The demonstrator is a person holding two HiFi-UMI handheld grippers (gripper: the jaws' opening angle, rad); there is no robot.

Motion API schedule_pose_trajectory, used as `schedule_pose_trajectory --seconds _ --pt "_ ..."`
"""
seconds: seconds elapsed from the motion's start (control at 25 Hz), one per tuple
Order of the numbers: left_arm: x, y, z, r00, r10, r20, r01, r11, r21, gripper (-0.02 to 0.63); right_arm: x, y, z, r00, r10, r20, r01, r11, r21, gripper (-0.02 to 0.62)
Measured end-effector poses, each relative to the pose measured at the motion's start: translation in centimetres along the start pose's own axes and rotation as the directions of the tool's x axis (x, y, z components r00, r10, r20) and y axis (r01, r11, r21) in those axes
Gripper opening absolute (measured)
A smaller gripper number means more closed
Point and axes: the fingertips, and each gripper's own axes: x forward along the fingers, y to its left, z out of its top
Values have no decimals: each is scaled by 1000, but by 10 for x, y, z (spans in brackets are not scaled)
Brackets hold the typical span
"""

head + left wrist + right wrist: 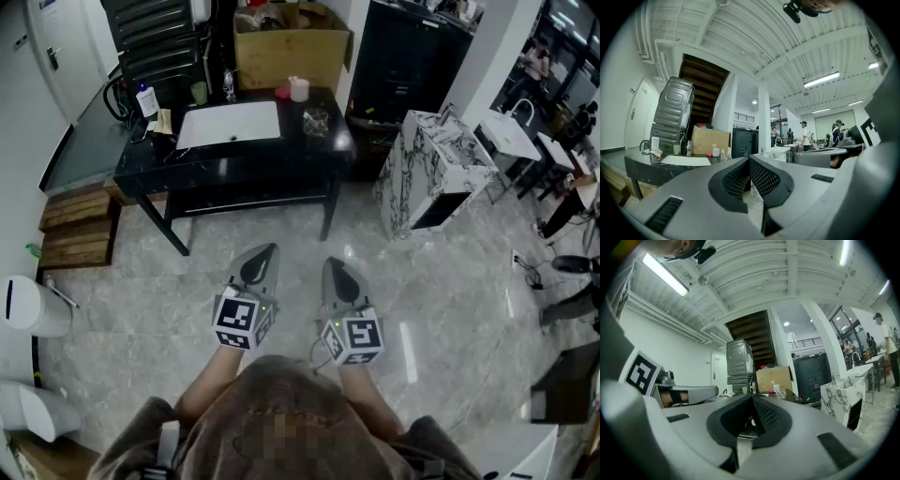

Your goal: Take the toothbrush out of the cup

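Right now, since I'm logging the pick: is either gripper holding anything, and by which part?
Nothing is held. The left gripper and right gripper are both shut and empty, away from the cup on the table.

Black table [244, 167] with white basin [230, 124], cardboard box [291, 47] behind, marbled cabinet [436, 173] right, wooden crates [75, 225] left.

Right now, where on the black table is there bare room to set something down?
The front strip of the black table, between the white basin and the near edge, looks bare. So does the right front corner, in front of the glass bowl. The back edge is crowded: a bottle, a green cup and a white cup stand there.
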Motion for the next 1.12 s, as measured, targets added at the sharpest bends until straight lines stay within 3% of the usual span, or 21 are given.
schedule_pose_trajectory --seconds 0.36,0.76,1.12 --pt "1 -11 -3 1000 -7 -14 7 1000 4 2 -3 -3 -2 1000 19 -1 -19 1000 2 -3" --pt "11 -19 -12 999 26 -24 -26 1000 0 2 -13 -8 -2 989 145 31 -144 989 -31 -1" --pt "36 -15 -22 999 28 -39 -28 999 -17 2 5 -34 -17 991 131 -12 -131 991 -14 -1"
